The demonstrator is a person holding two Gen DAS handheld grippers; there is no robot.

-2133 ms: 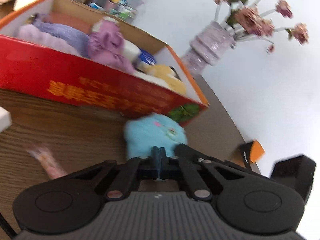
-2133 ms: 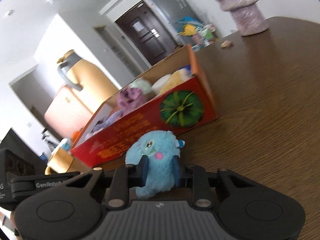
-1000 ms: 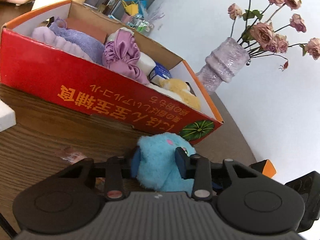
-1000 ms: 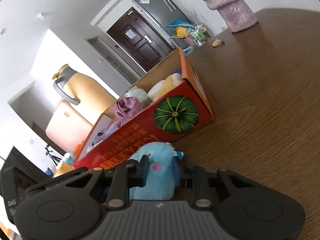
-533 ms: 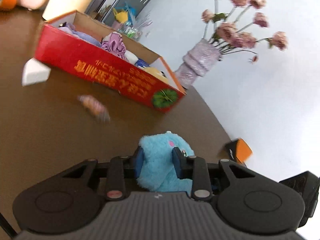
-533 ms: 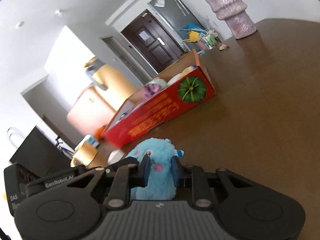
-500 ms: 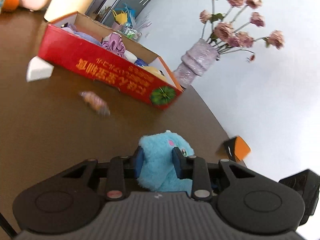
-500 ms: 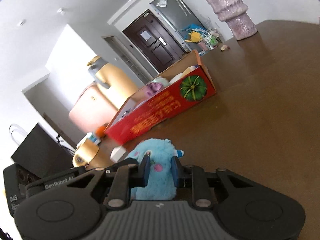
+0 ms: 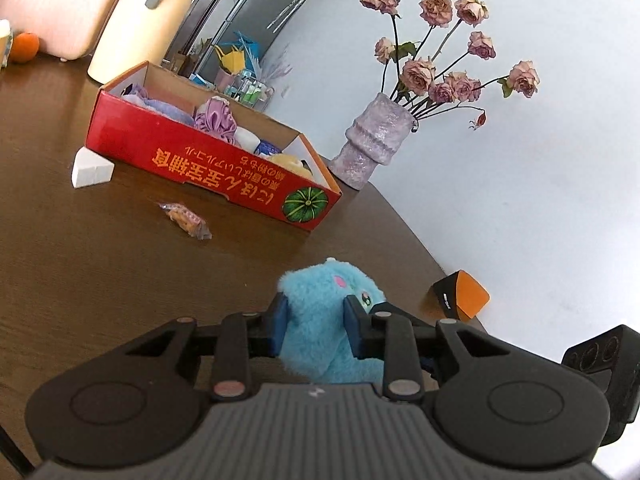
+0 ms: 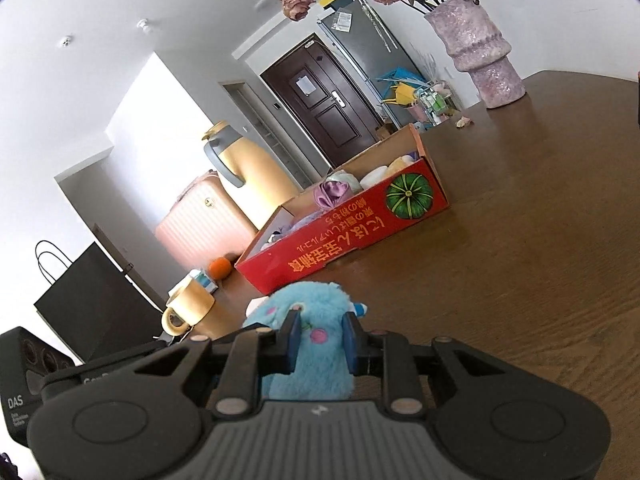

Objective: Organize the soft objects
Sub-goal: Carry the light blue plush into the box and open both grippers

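Note:
A fluffy blue plush toy (image 9: pixel 324 312) is held from both sides. My left gripper (image 9: pixel 316 320) is shut on it, and my right gripper (image 10: pixel 318 336) is shut on it too (image 10: pixel 308 344). The toy is lifted above the brown table, well in front of the red cardboard box (image 9: pixel 208 168). The box holds several soft things, among them a purple cloth (image 9: pixel 216 120) and a yellow plush (image 9: pixel 286 160). The box also shows in the right wrist view (image 10: pixel 344 236).
A white foam wedge (image 9: pixel 92 168) and a wrapped snack (image 9: pixel 186 220) lie on the table (image 9: pixel 100 260) near the box. A purple vase of dried roses (image 9: pixel 376 140) stands behind it. A yellow jug (image 9: pixel 140 20), pink case (image 10: pixel 208 224), orange (image 10: pixel 220 268) and mug (image 10: pixel 188 308) stand at the far side.
Both grippers have pulled back and up from the box with the blue plush toy held between them. The left gripper, shut and empty 2 s ago, now grips the toy.

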